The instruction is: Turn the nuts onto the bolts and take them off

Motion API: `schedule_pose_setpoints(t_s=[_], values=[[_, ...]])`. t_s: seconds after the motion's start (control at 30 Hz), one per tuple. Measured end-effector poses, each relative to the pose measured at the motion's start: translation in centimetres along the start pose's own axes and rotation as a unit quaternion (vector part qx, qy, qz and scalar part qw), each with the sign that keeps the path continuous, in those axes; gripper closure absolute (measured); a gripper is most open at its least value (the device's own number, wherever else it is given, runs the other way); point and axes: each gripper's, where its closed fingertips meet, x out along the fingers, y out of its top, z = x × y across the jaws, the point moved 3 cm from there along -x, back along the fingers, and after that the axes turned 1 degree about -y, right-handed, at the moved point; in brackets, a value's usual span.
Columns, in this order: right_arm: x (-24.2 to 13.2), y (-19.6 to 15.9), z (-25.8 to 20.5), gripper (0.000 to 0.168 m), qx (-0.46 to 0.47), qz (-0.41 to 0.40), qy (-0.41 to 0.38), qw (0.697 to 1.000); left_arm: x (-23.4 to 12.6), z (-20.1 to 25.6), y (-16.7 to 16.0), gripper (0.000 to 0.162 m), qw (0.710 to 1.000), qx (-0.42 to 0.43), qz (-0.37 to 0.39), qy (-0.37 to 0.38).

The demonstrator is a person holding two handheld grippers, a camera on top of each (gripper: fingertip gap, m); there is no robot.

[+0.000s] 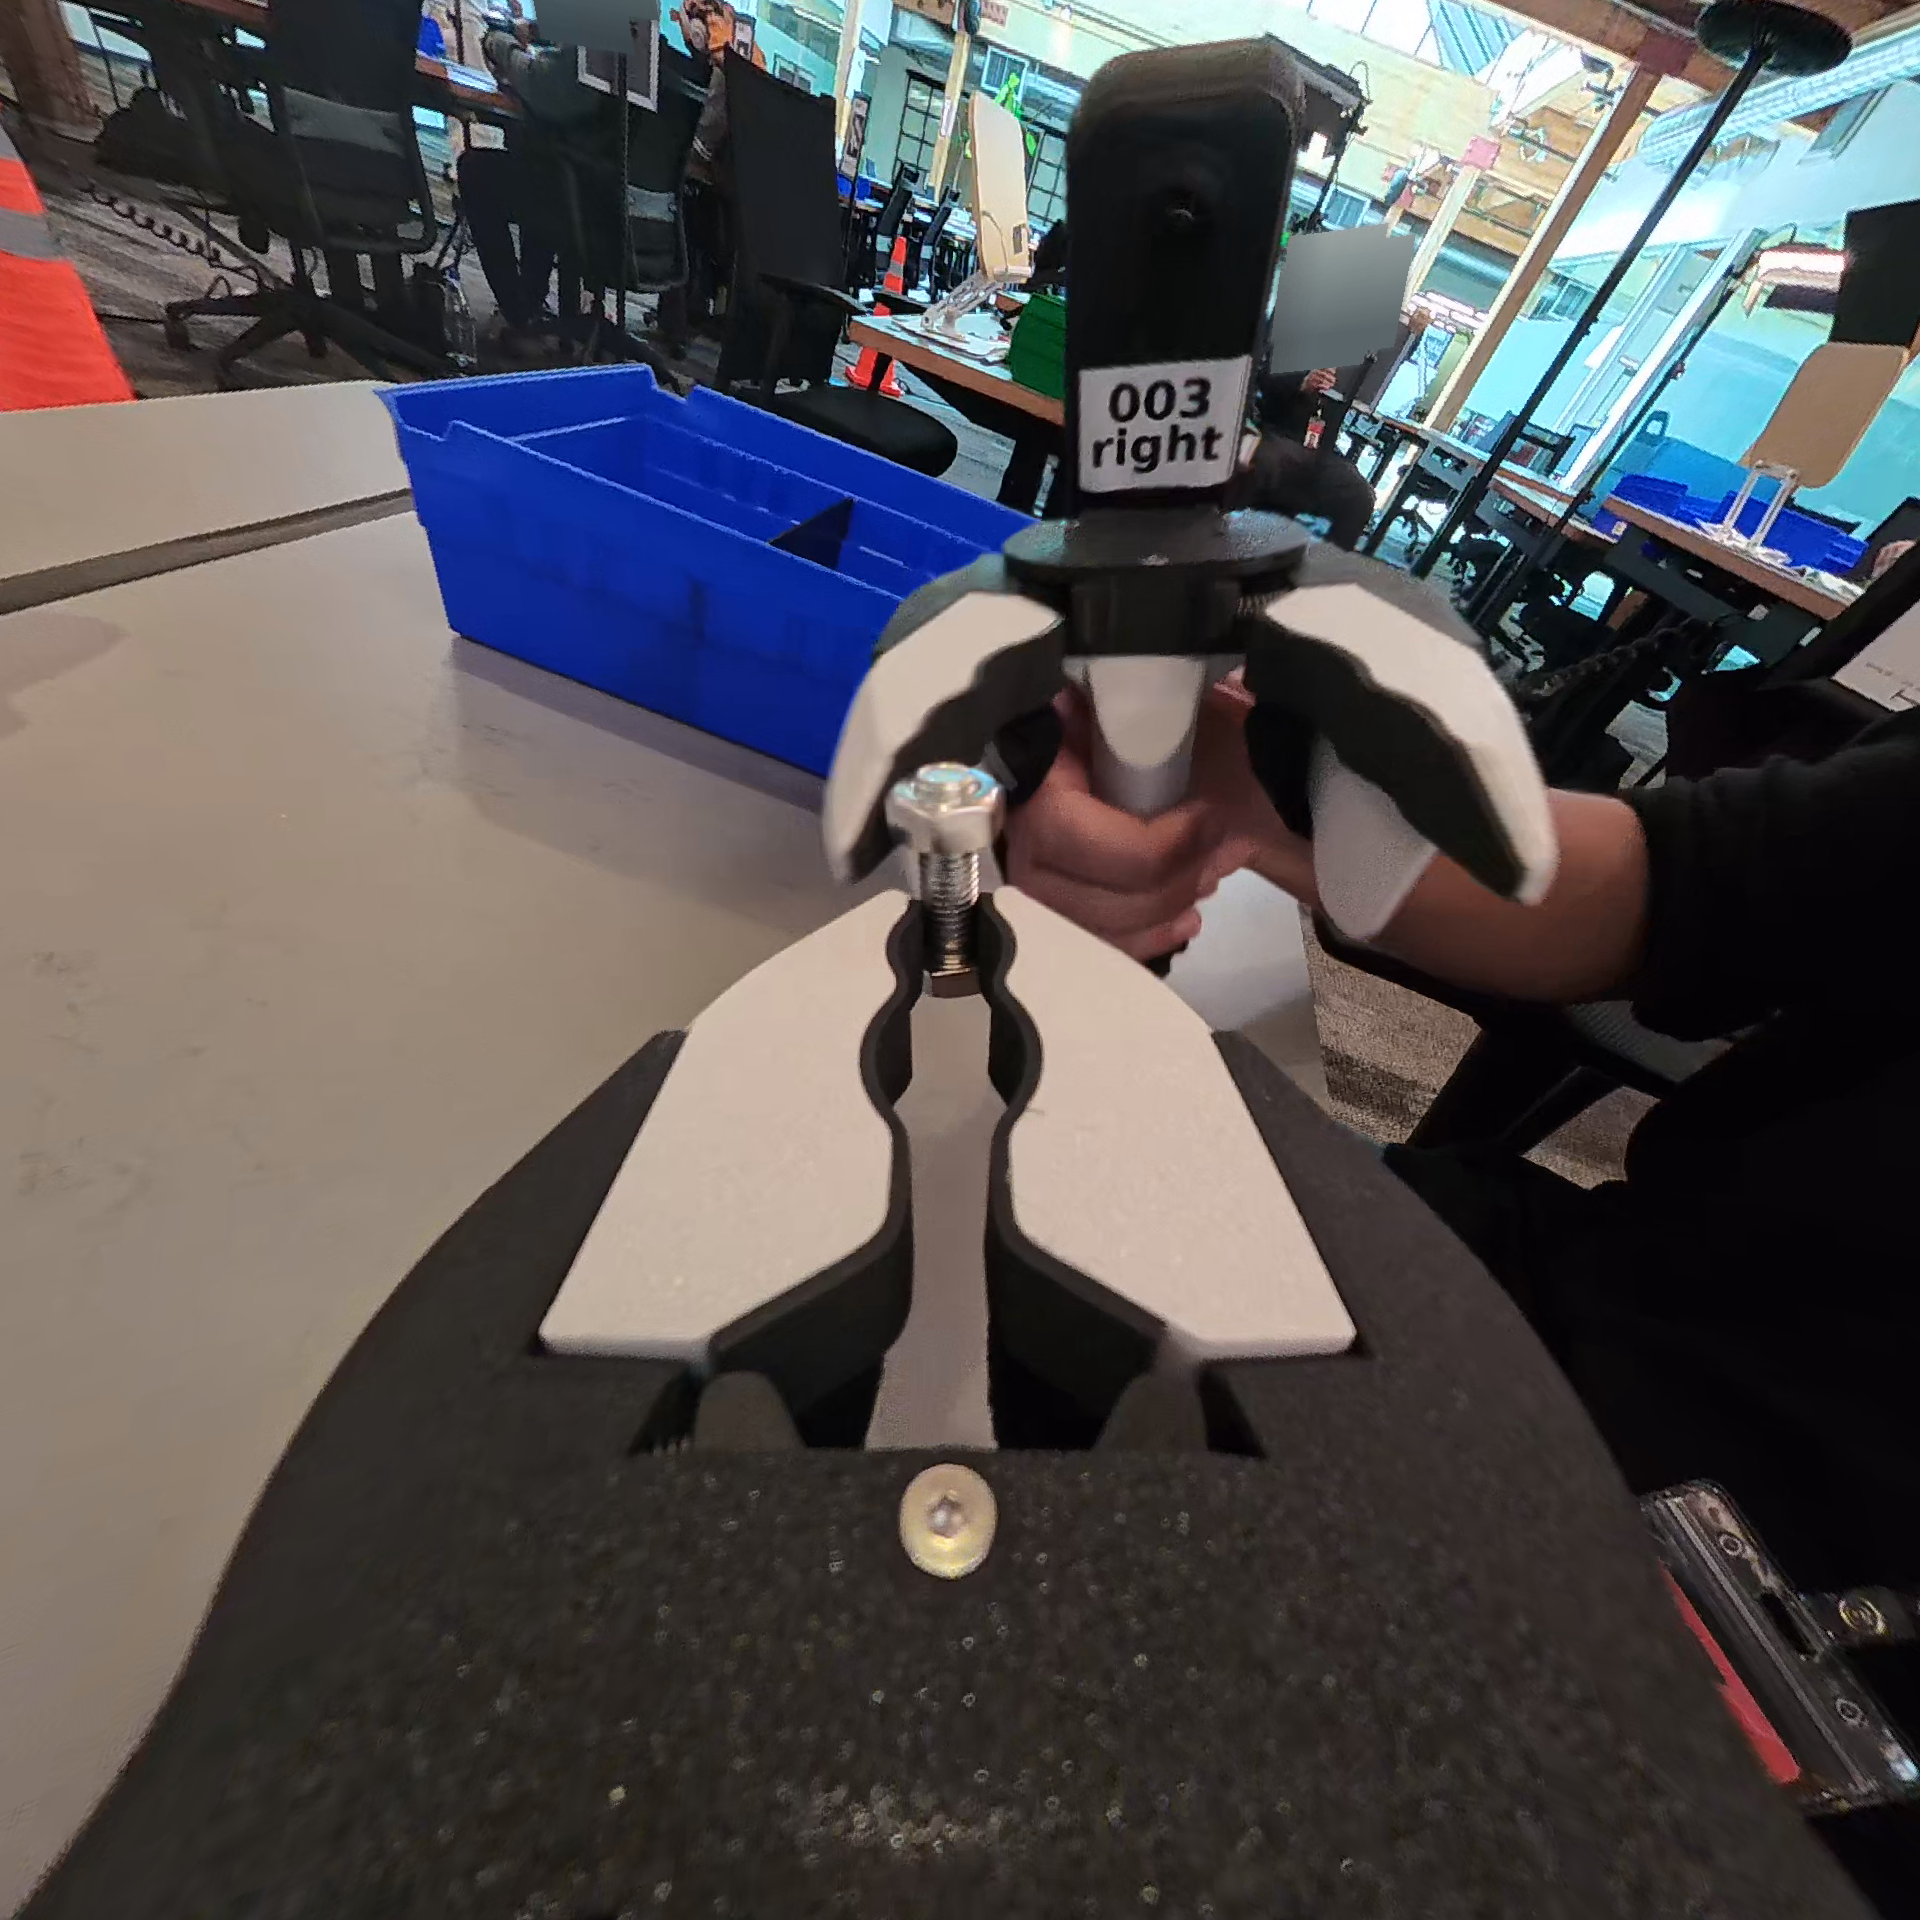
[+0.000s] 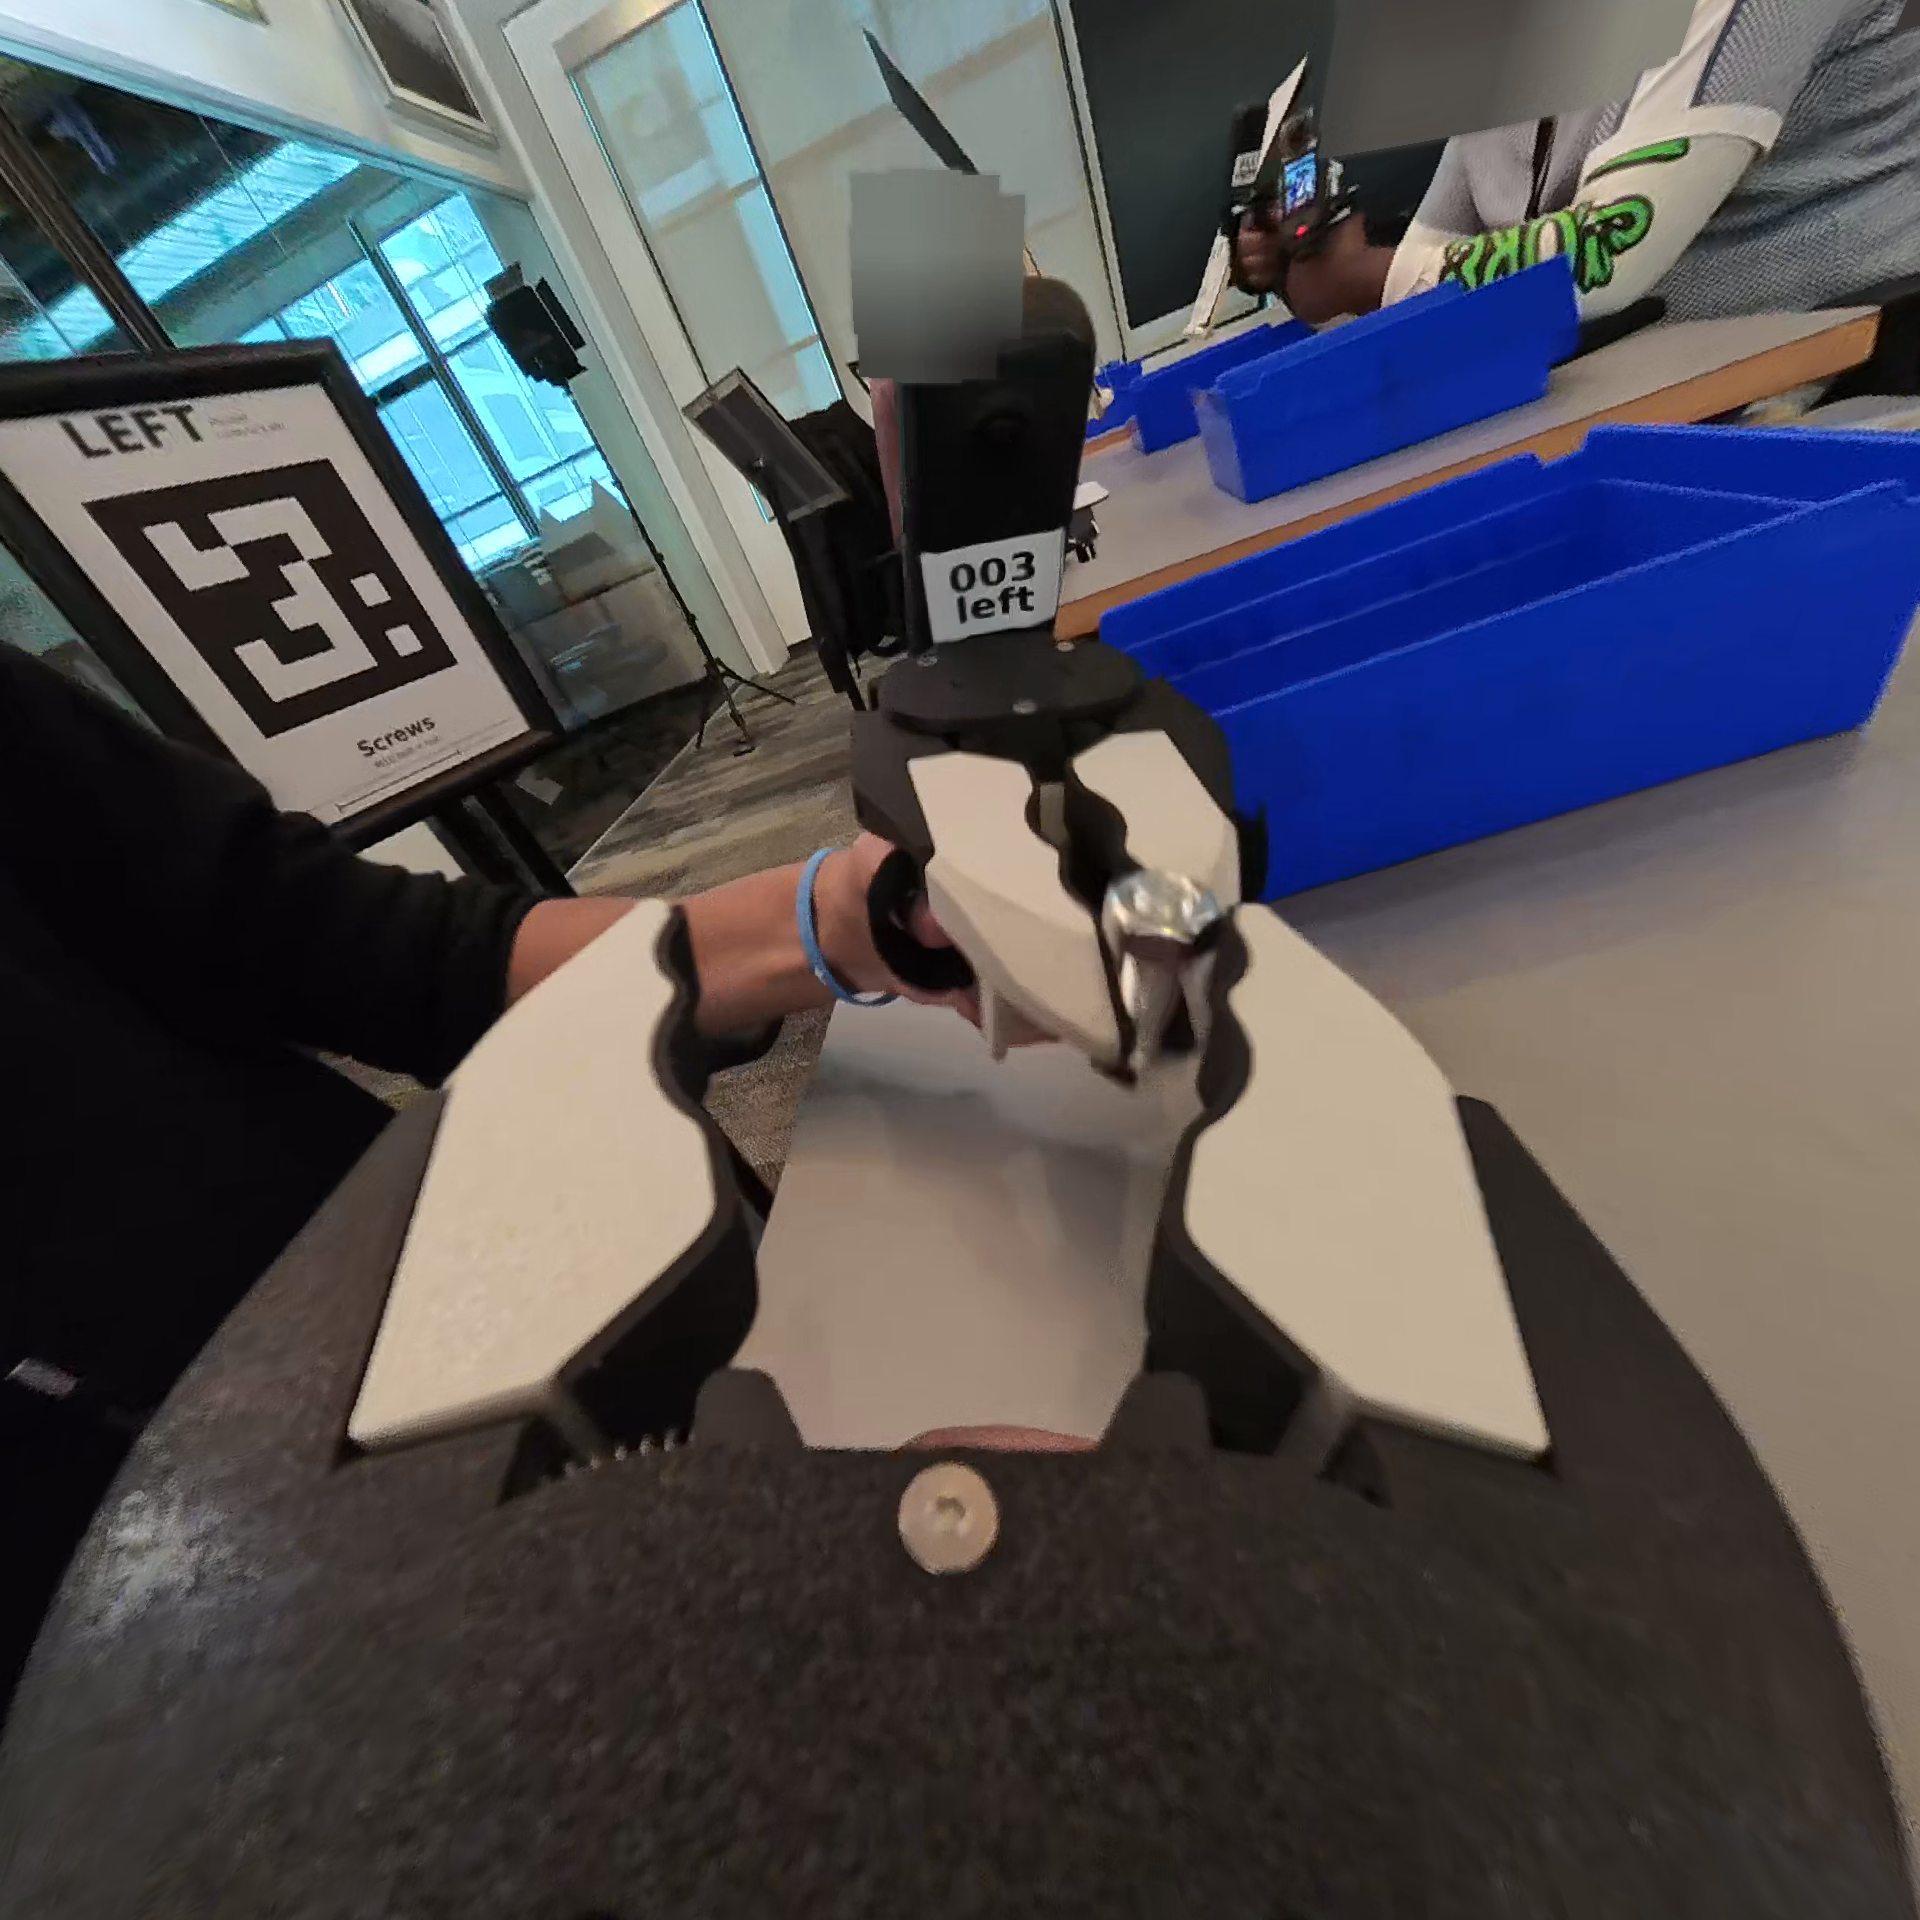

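Bolt [image 1: 948, 914] stood upright at frame centre, thread clamped in my left fingers [image 1: 940, 940], nut [image 1: 943, 805] at its top. My right fingers [image 2: 951, 997] were spread wide, gripping nothing, one tip beside the nut. Closing off-centre might skew the nut or twist the bolt loose. Blue bin [image 1: 665, 561] sat behind; tabletop [image 1: 312, 935] left lay free.
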Motion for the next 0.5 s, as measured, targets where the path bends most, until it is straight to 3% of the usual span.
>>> schedule_pose_setpoints(t_s=[0.1,0.27,0.37,0.5], values=[[1.7,0.4,0.1,0.07,0.006,0.009,0.011,1.0,0.4,0.3,0.0,0.154,1.0,0.008,-0.007,0.0],[-1.2,0.7,1.2,0.078,-0.002,0.016,-0.034,0.999,-0.4,0.0,0.2,0.154,1.0,0.004,0.005,0.004],[-1.5,0.3,0.4,0.085,0.008,0.019,-0.01,1.0,-0.7,-0.3,0.1,0.154,1.0,-0.003,0.009,0.004],[1.4,-0.1,0.2,0.072,0.009,0.01,0.004,1.0,0.0,0.0,-0.1,0.154,1.0,0.005,-0.004,0.001]])
